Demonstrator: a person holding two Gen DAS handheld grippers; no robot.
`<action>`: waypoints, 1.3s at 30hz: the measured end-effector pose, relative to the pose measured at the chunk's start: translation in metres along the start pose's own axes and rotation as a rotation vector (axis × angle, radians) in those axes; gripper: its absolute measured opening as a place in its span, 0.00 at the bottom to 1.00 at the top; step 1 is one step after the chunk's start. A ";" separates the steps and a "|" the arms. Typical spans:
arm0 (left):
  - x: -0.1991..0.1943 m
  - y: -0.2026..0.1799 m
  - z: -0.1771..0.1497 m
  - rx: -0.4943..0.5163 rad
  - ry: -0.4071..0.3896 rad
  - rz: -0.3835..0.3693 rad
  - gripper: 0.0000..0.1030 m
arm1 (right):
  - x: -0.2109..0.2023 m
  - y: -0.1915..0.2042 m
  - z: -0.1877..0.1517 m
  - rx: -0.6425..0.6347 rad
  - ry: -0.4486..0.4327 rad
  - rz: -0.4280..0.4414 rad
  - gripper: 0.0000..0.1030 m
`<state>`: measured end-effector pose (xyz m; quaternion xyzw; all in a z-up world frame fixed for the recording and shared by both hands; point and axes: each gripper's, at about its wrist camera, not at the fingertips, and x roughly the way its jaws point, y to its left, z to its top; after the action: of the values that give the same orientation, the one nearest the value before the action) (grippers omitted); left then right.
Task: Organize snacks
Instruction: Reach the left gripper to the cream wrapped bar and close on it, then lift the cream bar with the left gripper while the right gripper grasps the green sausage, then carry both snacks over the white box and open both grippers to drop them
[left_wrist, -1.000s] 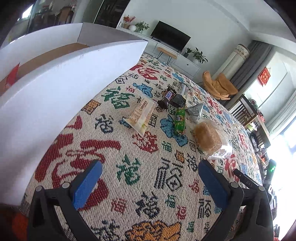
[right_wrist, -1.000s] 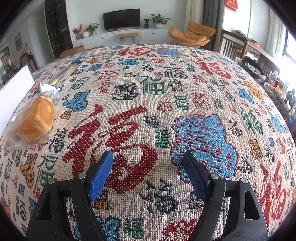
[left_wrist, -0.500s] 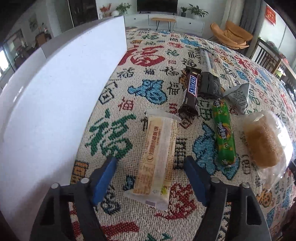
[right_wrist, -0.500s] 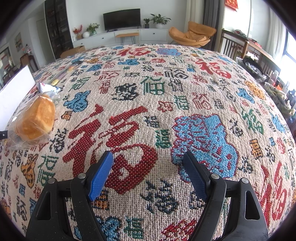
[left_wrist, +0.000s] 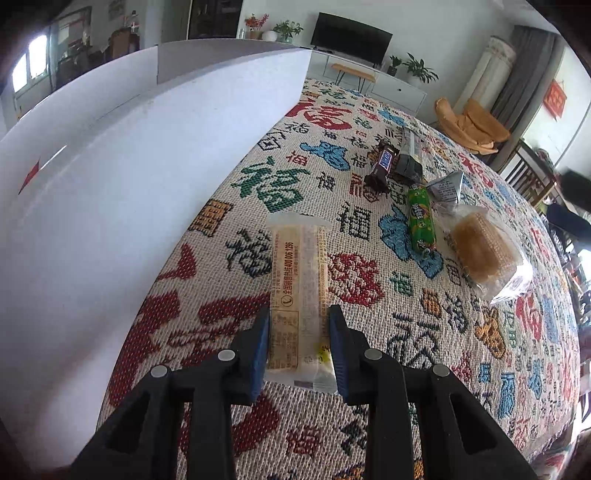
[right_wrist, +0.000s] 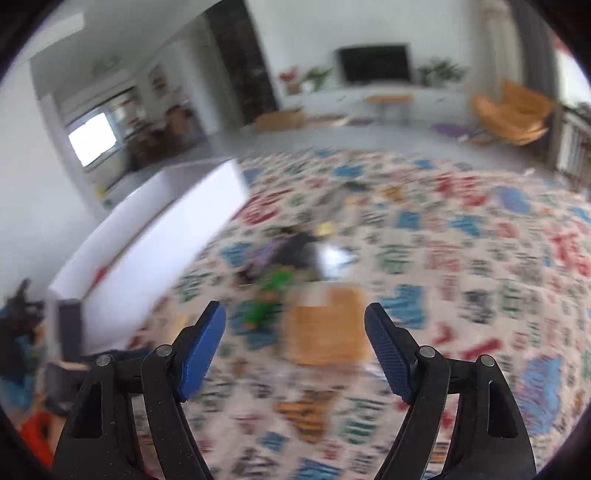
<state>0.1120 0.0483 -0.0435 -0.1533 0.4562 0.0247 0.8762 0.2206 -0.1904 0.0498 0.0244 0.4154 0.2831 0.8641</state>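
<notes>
Pinching the near end of a pale yellow snack packet (left_wrist: 299, 291) at lower centre, left hand-held gripper (left_wrist: 299, 343) closed on it above the patterned tabletop (left_wrist: 424, 350), white box (left_wrist: 110, 206) filling the left, right hand-held gripper (right_wrist: 295, 350) wide open, empty, over blurred bagged bread (right_wrist: 327, 325) at frame centre

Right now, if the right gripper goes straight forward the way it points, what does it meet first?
Probably the wrapped bread: it lies straight ahead of the open right gripper. The view is blurred, so depth is uncertain.
</notes>
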 end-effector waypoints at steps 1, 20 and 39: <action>-0.005 0.003 -0.001 -0.013 -0.018 -0.010 0.29 | 0.022 0.014 0.016 -0.003 0.084 0.052 0.75; -0.041 0.013 -0.006 -0.080 -0.096 -0.160 0.29 | 0.158 0.006 0.019 0.159 0.438 -0.065 0.22; -0.133 0.158 0.073 -0.302 -0.225 0.056 0.34 | 0.116 0.175 0.081 0.216 0.326 0.570 0.23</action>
<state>0.0629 0.2331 0.0638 -0.2666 0.3505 0.1345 0.8877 0.2558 0.0310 0.0693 0.1855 0.5519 0.4677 0.6650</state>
